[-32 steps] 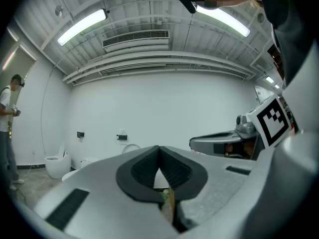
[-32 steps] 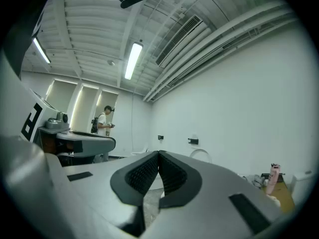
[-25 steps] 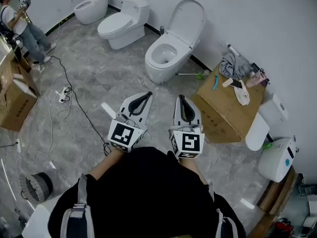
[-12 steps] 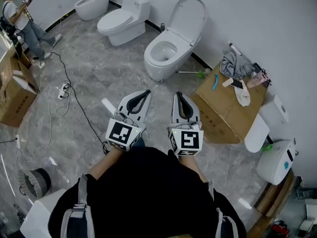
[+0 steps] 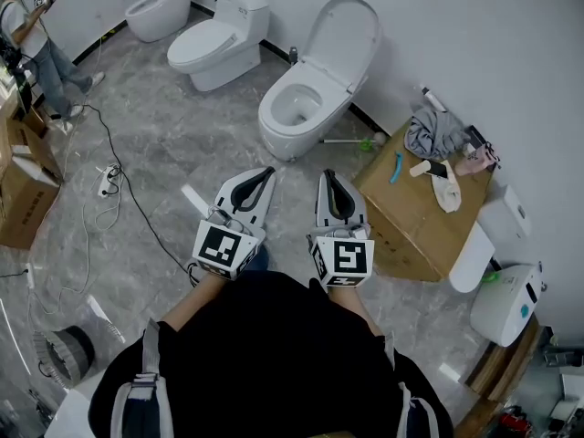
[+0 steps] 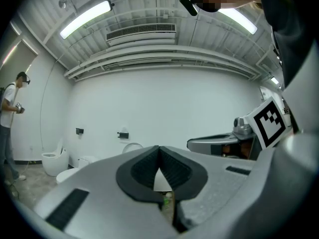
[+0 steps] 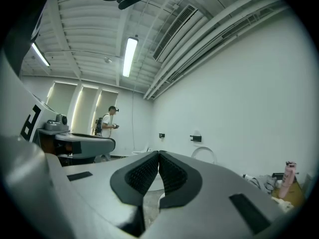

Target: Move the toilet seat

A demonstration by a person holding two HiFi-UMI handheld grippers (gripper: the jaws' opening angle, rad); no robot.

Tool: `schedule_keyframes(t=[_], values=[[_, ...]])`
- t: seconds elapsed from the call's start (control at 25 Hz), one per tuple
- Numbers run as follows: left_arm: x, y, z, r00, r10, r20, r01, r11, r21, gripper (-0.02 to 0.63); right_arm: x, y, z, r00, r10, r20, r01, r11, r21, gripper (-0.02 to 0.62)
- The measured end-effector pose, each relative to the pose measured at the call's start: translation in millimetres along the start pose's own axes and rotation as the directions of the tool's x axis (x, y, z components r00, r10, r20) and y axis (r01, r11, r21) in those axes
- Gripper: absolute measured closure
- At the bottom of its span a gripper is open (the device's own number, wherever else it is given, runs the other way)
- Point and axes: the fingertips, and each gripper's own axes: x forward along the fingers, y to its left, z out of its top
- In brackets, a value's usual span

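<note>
A white toilet (image 5: pixel 297 108) stands against the wall with its seat and lid (image 5: pixel 345 33) raised upright. My left gripper (image 5: pixel 268 171) and right gripper (image 5: pixel 326 173) are held side by side, level, a short way in front of the bowl. Both are shut with nothing between the jaws. In the left gripper view the left gripper (image 6: pixel 159 148) shows its pads meeting, with the raised lid (image 6: pixel 132 147) small beyond. In the right gripper view the right gripper (image 7: pixel 159 153) is likewise shut, the lid (image 7: pixel 203 154) to its right.
A second toilet (image 5: pixel 217 39) with its lid down and a third (image 5: pixel 157 7) stand further left. A cardboard box (image 5: pixel 415 210) with cloths and small items sits right of the open toilet. A green-headed brush (image 5: pixel 356 140) lies beside it. Cables (image 5: pixel 128 194) cross the floor; a person (image 5: pixel 36 48) stands far left.
Both grippers have moved forward toward the open toilet, staying shut. The toilets and box have shifted in the head view as the person advanced.
</note>
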Motion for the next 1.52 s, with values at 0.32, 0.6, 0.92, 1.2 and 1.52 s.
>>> schedule_keyframes(t=[0.32,0.6,0.92,1.2,1.52], values=[[78.5,77.5,-0.5,0.999,-0.048,-0.019,0.049,0.998,0.036,0.598,109.1,-28.4,-0.3,0.999,-0.028,-0.017,0.028,1.0,0.005,0.572],[131.3,141.2,-9.2,0.996,-0.069,-0.055,0.069,0.998,-0.006,0.599,187.8,-45.3,-4.7,0.997,-0.067,-0.029,0.068,0.998,0.018,0.572],[162.8,189.6,-24.4,0.992,-0.104,-0.072,0.101,0.994,-0.05,0.6,238.6,-48.3,-13.0,0.992,-0.107,-0.062,0.107,0.994,0.006,0.572],[174.9,208.8,-33.5,0.99,-0.123,-0.076,0.119,0.991,-0.058,0.599,258.7,-52.7,-20.8,0.988,-0.124,-0.092,0.125,0.992,0.008,0.572],[201.3,231.4,-39.5,0.992,-0.101,-0.07,0.097,0.994,-0.051,0.598,291.5,-73.0,-27.7,0.989,-0.117,-0.09,0.118,0.993,0.013,0.572]])
